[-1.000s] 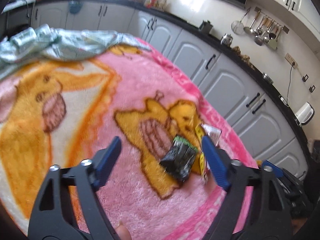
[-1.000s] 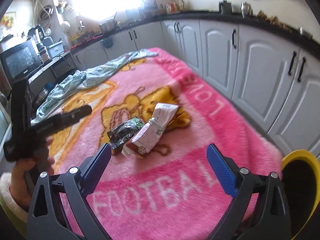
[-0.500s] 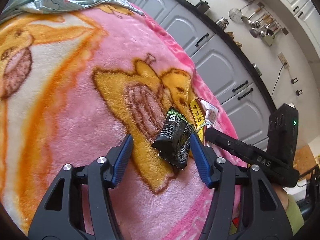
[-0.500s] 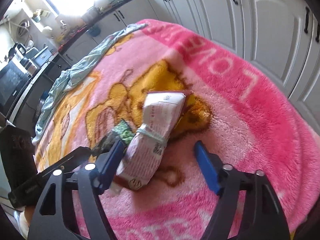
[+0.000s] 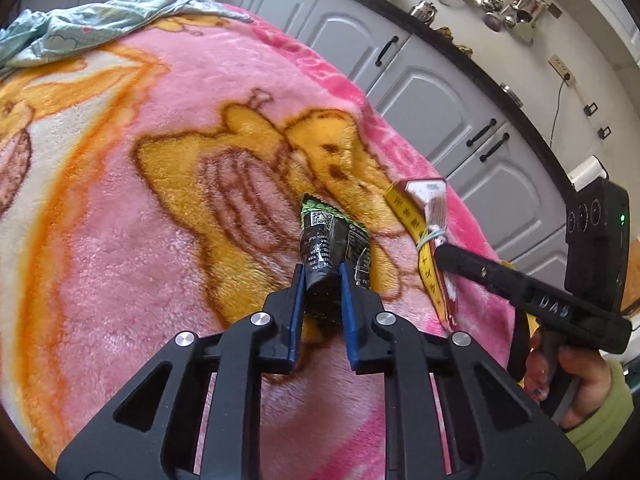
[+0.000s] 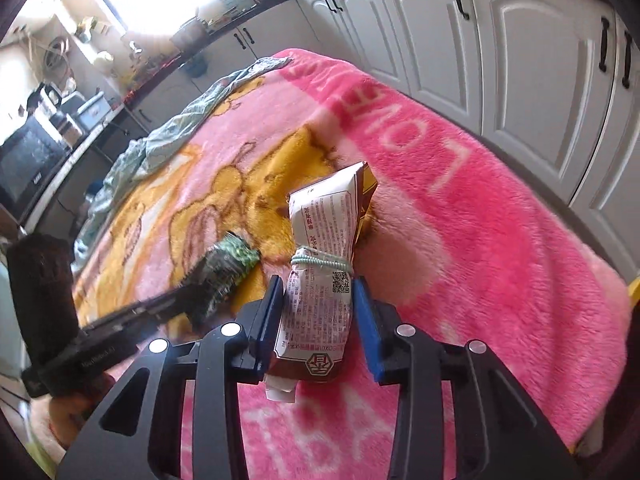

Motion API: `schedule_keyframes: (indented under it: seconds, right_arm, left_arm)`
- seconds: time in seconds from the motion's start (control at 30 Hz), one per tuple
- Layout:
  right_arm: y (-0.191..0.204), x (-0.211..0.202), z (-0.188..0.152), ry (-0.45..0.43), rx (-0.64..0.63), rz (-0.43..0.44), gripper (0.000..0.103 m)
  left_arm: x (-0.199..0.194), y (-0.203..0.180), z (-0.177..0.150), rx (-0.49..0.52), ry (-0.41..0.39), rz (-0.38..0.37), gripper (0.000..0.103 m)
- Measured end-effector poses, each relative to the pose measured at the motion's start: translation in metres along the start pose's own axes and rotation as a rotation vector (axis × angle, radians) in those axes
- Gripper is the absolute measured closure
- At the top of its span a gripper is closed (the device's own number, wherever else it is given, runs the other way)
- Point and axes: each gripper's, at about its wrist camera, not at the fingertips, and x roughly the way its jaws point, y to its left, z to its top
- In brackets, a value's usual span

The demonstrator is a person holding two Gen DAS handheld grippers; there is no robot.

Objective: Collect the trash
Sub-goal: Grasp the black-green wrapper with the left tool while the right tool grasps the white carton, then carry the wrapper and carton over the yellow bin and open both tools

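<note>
A black and green snack wrapper (image 5: pixel 330 240) lies on the pink cartoon blanket (image 5: pixel 120 240). My left gripper (image 5: pixel 320 276) is shut on the wrapper's near end. A white and brown packet tied with a green rubber band (image 6: pixel 324 264) lies beside it, also seen in the left wrist view (image 5: pixel 428 216). My right gripper (image 6: pixel 318 292) has its blue pads pressed on both sides of the packet's lower half. In the right wrist view the wrapper (image 6: pixel 228 264) shows at the left with the left gripper on it.
A crumpled light green cloth (image 5: pixel 100 24) lies at the blanket's far end. White kitchen cabinets (image 6: pixel 500 60) run along the blanket's right side. A yellow rim (image 6: pixel 633 292) shows at the right edge. A microwave (image 6: pixel 28 164) stands at the far left.
Both grippers have moved down onto the trash and closed: the left on the black and green wrapper, the right on the tied packet.
</note>
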Motion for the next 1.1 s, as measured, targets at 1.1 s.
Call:
schedule_keyframes:
  seconds: [1.1]
  right_arm:
    - [-0.112, -0.224, -0.083, -0.285, 0.096, -0.147, 0.070]
  left_arm:
    - [0.002, -0.236, -0.011, 0.415, -0.056, -0.210, 0.092]
